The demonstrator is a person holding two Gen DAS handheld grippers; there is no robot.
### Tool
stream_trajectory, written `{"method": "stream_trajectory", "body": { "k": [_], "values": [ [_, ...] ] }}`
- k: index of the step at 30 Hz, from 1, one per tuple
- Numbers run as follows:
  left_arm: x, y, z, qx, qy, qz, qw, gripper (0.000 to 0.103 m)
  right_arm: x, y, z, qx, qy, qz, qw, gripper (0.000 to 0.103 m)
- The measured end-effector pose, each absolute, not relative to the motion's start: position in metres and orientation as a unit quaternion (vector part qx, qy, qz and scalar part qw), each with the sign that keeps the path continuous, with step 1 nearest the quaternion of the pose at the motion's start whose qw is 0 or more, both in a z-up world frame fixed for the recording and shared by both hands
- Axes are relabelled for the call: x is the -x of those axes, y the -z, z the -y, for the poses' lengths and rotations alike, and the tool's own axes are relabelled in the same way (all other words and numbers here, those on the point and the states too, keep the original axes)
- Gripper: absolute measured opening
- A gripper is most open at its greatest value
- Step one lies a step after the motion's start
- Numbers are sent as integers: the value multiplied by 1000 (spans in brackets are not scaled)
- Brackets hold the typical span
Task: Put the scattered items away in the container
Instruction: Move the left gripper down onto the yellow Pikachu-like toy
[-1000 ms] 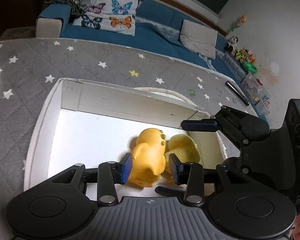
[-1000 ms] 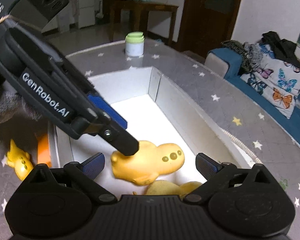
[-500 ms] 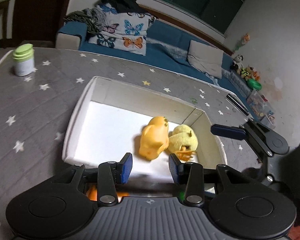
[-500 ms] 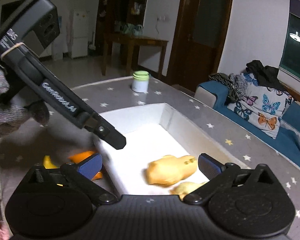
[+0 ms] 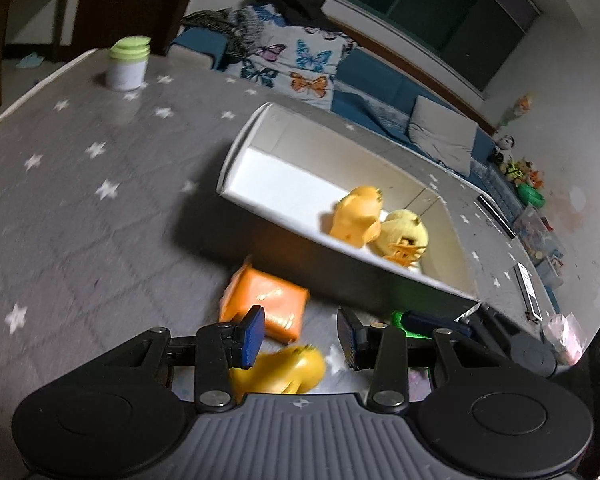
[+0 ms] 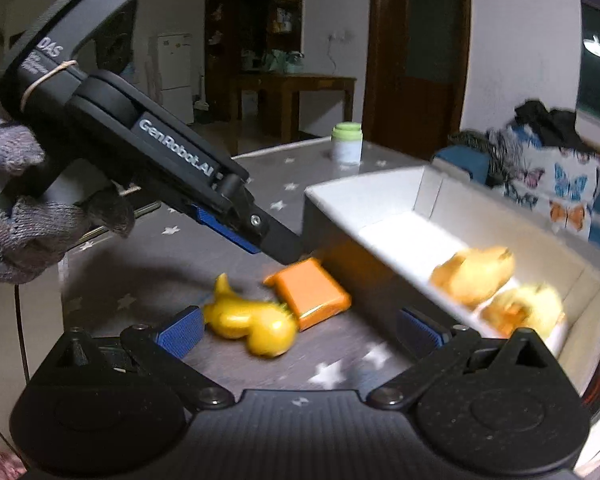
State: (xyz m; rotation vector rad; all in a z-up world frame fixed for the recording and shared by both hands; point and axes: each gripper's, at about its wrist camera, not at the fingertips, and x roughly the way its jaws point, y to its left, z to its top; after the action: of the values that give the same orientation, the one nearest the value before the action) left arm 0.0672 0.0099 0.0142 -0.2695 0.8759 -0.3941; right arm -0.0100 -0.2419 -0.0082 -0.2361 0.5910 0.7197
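Left claw point(image 5: 302, 338) hangs w/ blue pads apart and nothing between them, low over the gray star-print table point(image 5: 80, 184), a yellow duck toy point(image 5: 284, 370) just below the gap. Right claw point(image 6: 298, 330) also spread wide and empty, the same duck point(image 6: 252, 322) lying on the table between its pads, nearer the left one. An orange packet point(image 6: 310, 292) lies flat, touching or nearly touching the duck on one side and just beside the outer wall of the white box point(image 5: 236, 152) on the other. In the right wrist view the left claw's black body, gripped by a gray-gloved hand point(image 6: 16, 216), reaches down toward the packet. Inside the box, at one end: an orange-yellow animal toy point(image 5: 358, 216) and a pale yellow plush point(image 5: 404, 234), touching. Something green point(image 5: 406, 320) shows by the box corner, mostly hidden. A green-lidded jar point(image 5: 128, 64) stands well apart at the table's far edge; blue sofa point(image 5: 380, 92) w/ butterfly pillow behind. Frames motion-blurred.
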Motion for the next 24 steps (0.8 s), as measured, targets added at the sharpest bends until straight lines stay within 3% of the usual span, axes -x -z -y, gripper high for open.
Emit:
{"method": "stream_trajectory", "body": {
  "k": [24],
  "values": [
    [-53,14,-31,127,146,-437,878,42,23,45,193,116,-317,-322,885,103]
  ]
}}
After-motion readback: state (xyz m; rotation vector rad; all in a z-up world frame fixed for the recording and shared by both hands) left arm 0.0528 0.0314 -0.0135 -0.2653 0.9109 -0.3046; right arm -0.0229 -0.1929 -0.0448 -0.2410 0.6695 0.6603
